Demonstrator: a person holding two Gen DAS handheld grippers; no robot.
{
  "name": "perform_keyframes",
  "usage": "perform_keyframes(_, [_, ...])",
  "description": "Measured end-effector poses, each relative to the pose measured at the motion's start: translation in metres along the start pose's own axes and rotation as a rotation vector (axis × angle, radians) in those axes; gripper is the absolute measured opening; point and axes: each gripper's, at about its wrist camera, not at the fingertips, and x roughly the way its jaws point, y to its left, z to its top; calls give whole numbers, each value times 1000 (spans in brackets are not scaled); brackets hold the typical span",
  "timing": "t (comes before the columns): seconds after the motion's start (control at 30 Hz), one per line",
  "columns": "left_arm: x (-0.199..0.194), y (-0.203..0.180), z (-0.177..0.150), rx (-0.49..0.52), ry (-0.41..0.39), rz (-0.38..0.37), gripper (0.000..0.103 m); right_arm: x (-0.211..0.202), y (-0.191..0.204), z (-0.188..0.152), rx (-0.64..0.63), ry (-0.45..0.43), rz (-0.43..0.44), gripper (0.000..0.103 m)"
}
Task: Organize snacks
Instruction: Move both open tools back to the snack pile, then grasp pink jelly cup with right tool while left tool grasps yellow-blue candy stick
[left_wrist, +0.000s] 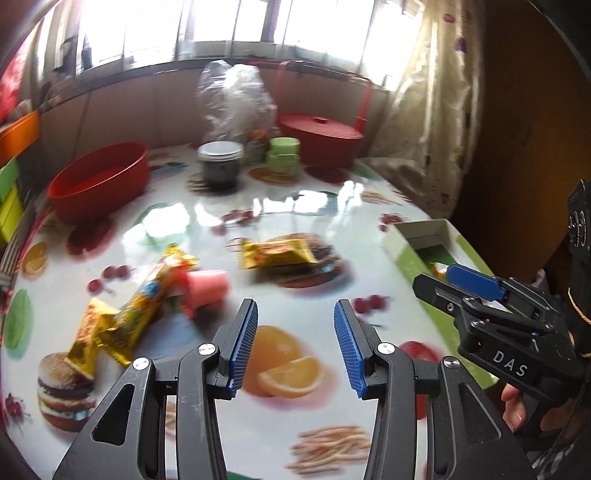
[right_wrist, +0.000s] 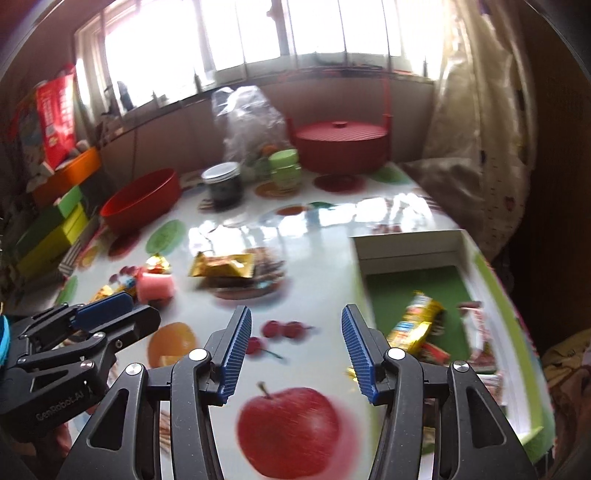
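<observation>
Glossy fruit-printed table (left_wrist: 314, 214) beneath bright windows (left_wrist: 221, 22)

The body of my right gripper (left_wrist: 436, 286), seen from the left wrist camera, carries the white letters "DAS" on its black housing. The body of my left gripper (right_wrist: 114, 314), seen from the right wrist camera, carries the marking "GenRobot.AI" in pale letters on its black housing. The red packet (right_wrist: 55, 118) standing at the far left edge bears white lettering, too blurred to read. The yellow snack wrappers (left_wrist: 122, 321) on the table and the wrapper in the green box (right_wrist: 513, 317) show printed colour patches only; no word on them is legible.
</observation>
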Motion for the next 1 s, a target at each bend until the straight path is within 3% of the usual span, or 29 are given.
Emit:
perform_keyframes(0.5, [-4,82,-16,-124,7,116,45,41,61,13,-90,46,98,51])
perform_keyframes(1.0, [2,118,-28,-191,30,147,45,95,119,25,-133,110,199,52])
